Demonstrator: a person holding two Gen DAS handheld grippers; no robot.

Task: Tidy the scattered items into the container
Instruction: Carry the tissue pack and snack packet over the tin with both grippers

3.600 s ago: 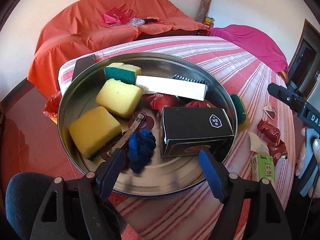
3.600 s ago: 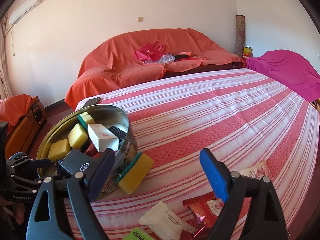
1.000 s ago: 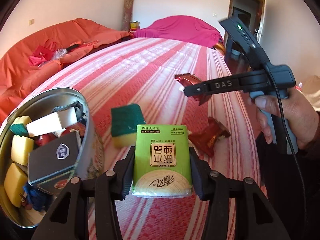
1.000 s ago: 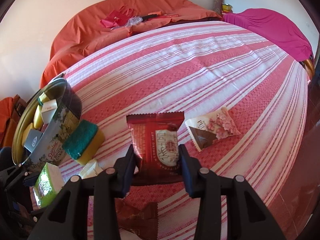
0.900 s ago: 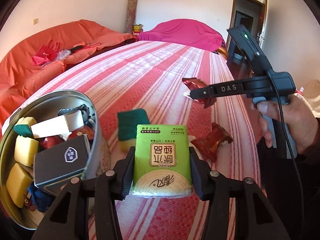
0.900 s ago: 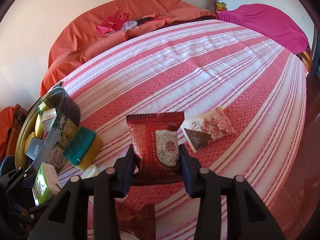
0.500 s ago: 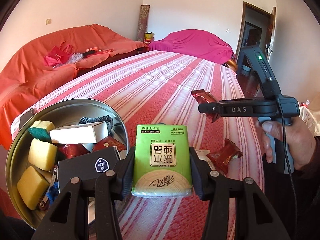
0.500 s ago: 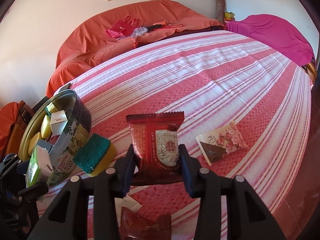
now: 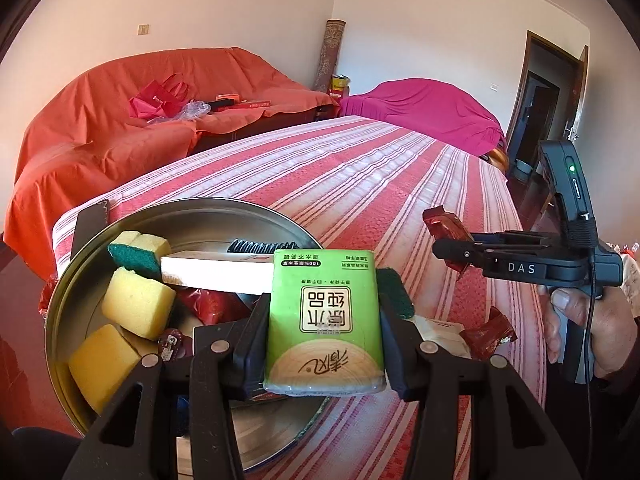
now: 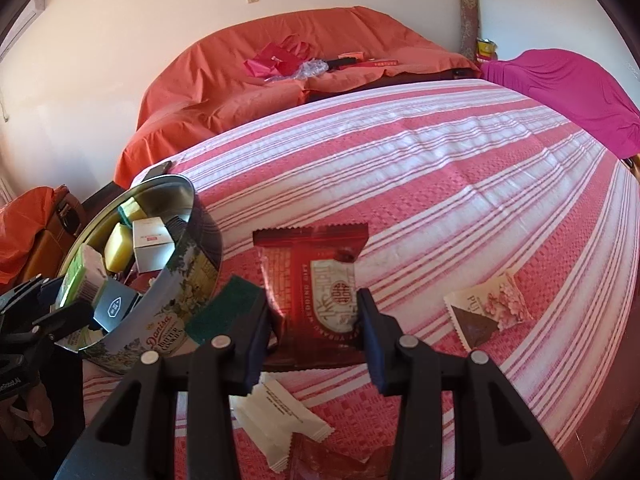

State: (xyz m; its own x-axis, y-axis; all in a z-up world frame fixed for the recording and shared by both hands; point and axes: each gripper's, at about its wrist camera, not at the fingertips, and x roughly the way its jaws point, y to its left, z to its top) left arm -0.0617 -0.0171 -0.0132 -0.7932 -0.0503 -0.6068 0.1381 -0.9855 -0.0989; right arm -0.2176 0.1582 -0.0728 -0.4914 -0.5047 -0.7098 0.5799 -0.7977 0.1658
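Crowding is threatening: left tongs point(image 9: 324, 320) are clamping the tissue pack point(image 9: 325, 322) above the nearly full tin point(image 9: 60, 292), right tongs point(image 10: 316, 320) are pinching a red packet point(image 10: 316, 280) over the surface point(image 10: 440, 168), so either may be landing on the rim and spilling out.

Bright daylight, sharp focus, strong fisheye warp, dark corners.

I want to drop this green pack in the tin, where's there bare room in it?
The cookie tin is crowded: yellow sponges on the left, white box across the middle. Bare metal shows only along the near rim, below the green pack held in the left gripper.
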